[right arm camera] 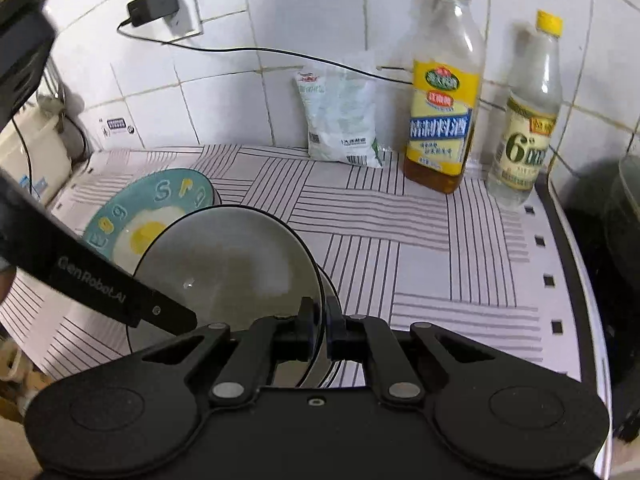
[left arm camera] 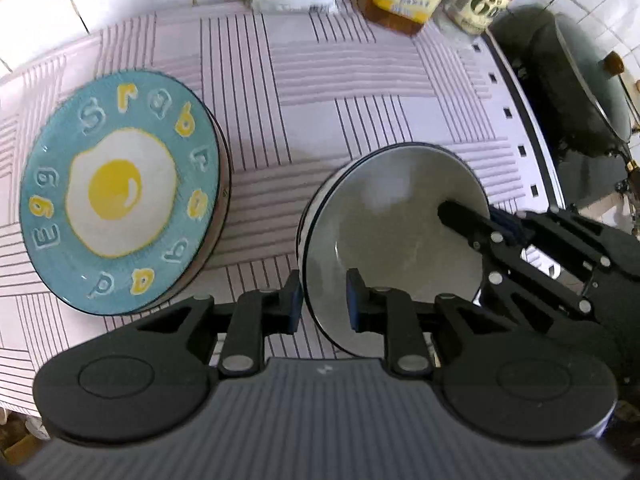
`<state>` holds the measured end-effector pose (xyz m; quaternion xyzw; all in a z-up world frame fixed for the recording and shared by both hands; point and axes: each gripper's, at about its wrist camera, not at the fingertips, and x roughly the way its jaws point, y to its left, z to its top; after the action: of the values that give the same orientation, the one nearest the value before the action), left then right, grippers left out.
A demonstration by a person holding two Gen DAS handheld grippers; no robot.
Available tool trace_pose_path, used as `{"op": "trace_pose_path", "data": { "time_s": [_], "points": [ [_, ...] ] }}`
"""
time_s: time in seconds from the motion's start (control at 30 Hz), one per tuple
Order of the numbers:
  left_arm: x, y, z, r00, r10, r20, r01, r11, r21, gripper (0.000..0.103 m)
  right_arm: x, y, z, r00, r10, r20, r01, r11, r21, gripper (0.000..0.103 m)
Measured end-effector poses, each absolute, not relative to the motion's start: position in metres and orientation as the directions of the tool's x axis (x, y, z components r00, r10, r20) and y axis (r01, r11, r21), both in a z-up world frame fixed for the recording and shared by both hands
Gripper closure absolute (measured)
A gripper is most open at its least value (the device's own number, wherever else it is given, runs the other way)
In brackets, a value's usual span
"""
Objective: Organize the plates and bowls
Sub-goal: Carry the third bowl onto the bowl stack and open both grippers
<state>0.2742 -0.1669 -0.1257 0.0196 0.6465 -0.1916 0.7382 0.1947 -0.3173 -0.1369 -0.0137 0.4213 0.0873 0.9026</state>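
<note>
Two grippers meet on my grey glazed bowl with the dark rim [left arm camera: 394, 236]: the right gripper [right arm camera: 320, 330] is pinched tight on its right edge, while the left gripper [left arm camera: 323, 300] straddles the near rim with its jaws parted, gripping nothing yet. Off to the bowl's left, well apart, sits the teal fried-egg plate [left arm camera: 120, 190] on the striped white tablecloth [left arm camera: 340, 92], nearer my left gripper.

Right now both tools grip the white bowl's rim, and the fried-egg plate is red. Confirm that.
Not quite: the fried-egg plate is teal blue, not red, as the left wrist view shows. Both the left tool and right tool do straddle the white bowl at its rim.
</note>
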Motion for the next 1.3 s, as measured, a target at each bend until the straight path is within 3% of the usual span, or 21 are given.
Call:
{"op": "trace_pose_path", "data": {
  "time_s": [0.3,0.63,0.77,0.9,1.07,1.23,1.3],
  "points": [
    [0.278,-0.167,-0.133,0.056,-0.255,-0.965,0.299,0.927,-0.227,0.082,0.192,-0.304,-0.136,0.677,0.117,-0.727,-0.254,0.964,-0.081,0.094],
    [0.277,-0.168,-0.139,0.069,-0.26,-0.963,0.279,0.932,-0.232,0.082,0.174,-0.276,-0.149,0.771,-0.015,-0.637,-0.342,0.834,-0.434,0.092],
    [0.273,-0.165,-0.138,0.095,-0.267,-0.959,0.252,0.938,-0.236,0.082,0.177,-0.287,-0.148,0.758,0.018,-0.652,-0.335,0.869,-0.364,0.093],
    [0.265,-0.16,-0.13,0.145,-0.273,-0.951,0.225,0.945,-0.237,0.079,0.172,-0.304,-0.135,0.749,0.113,-0.653,-0.318,0.926,-0.203,0.089],
    [0.244,-0.151,-0.11,0.254,-0.295,-0.921,0.226,0.944,-0.24,0.069,0.157,-0.339,-0.121,0.731,0.261,-0.631,-0.31,0.95,0.034,0.067],
    [0.226,-0.139,-0.105,0.38,-0.347,-0.857,0.227,0.933,-0.277,0.062,0.139,-0.36,-0.127,0.697,0.34,-0.631,-0.365,0.926,0.095,0.049],
    [0.22,-0.134,-0.108,0.419,-0.363,-0.832,0.21,0.931,-0.3,0.061,0.133,-0.368,-0.134,0.677,0.385,-0.628,-0.377,0.913,0.153,0.047]
  ]
}}
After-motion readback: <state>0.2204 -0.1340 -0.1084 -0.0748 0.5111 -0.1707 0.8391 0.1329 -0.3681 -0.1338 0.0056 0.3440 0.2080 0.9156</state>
